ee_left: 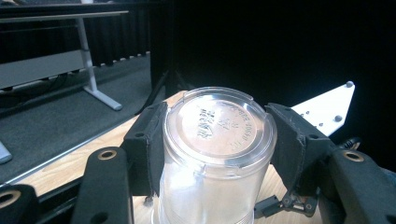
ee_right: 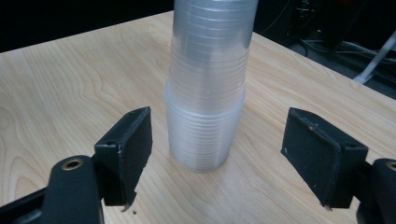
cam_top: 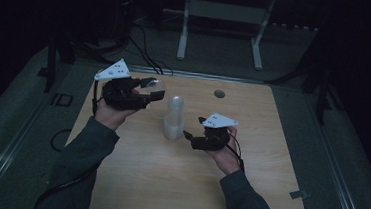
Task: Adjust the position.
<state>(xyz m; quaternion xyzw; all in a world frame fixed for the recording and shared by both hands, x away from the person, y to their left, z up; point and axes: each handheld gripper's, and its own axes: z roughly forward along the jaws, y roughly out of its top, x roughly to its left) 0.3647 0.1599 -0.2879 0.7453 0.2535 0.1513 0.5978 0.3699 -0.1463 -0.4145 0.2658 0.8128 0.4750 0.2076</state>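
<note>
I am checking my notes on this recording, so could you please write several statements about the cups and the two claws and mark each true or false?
1. The left claw is clamped on a clear plastic cup. True.
2. The right claw is shut on the stack of cups. False: its jaws stand open on either side of the stack, touching nothing.
3. The stack of cups stands upright on the wooden table. True.
4. The held cup shows its open mouth in the left gripper view. False: its closed, embossed base faces that camera.
5. The held cup rests on the table. False: it is lifted, above and left of the stack in the high view.
</note>
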